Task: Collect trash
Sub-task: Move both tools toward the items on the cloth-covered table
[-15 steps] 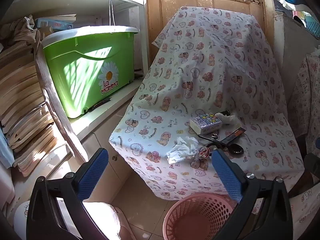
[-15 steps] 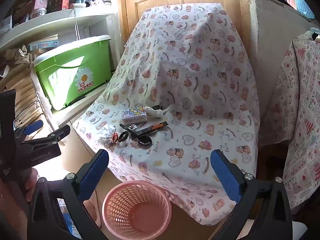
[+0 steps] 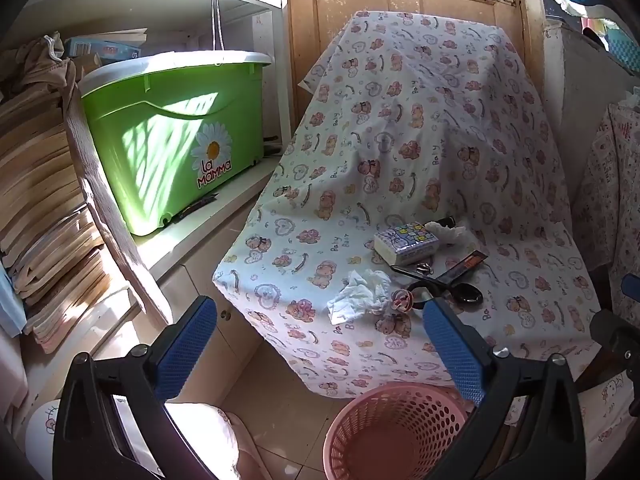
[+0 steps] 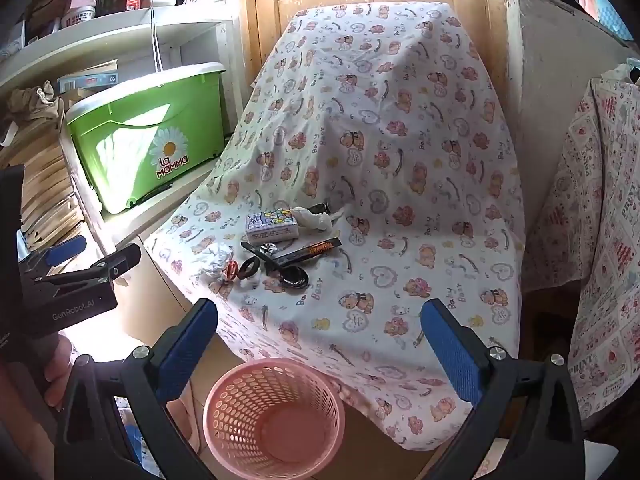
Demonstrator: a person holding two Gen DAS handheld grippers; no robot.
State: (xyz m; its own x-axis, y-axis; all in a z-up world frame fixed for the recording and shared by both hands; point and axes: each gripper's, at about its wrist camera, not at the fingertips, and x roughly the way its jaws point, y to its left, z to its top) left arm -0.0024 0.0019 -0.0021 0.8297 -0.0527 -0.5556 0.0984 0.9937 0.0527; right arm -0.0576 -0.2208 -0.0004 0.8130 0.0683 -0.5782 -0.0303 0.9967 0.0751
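Both hand-held grippers hang back from the work, angled downward, and neither has anything between its blue pads: the left hand-held gripper [image 3: 320, 344] and the right hand-held gripper [image 4: 320, 340] both stand spread wide, which suits an approach to soft, shapeless trash that needs a broad bite. The trash lies on a sheet [image 3: 400, 140] draped over what looks like a chair, on the flat seat part near its front edge. A crumpled tissue [image 3: 360, 294] sits nearest the left side, just beside a small crumpled reddish wrapper [image 3: 402, 300]; a second tissue [image 3: 446, 232] lies further back, touching the end of a patterned box [image 3: 406, 242]. Scissors [image 3: 444, 286] and a dark flat packet [image 3: 466, 266] lie among them and may not be trash at all, so a careless grab at the wrapper could drag the scissor handle along. A pink basket [image 4: 276, 416] stands on the floor directly below the sheet's front edge, apparently put there so anything lifted need only be carried a little forward and let fall; its inside looks empty, so the collecting seems not to have begun. The left gripper's view is lined up on the near tissue, which makes that the likely first pick. In the right view the left gripper shows at the far left with part of the person's hand [image 4: 56, 368] under it.
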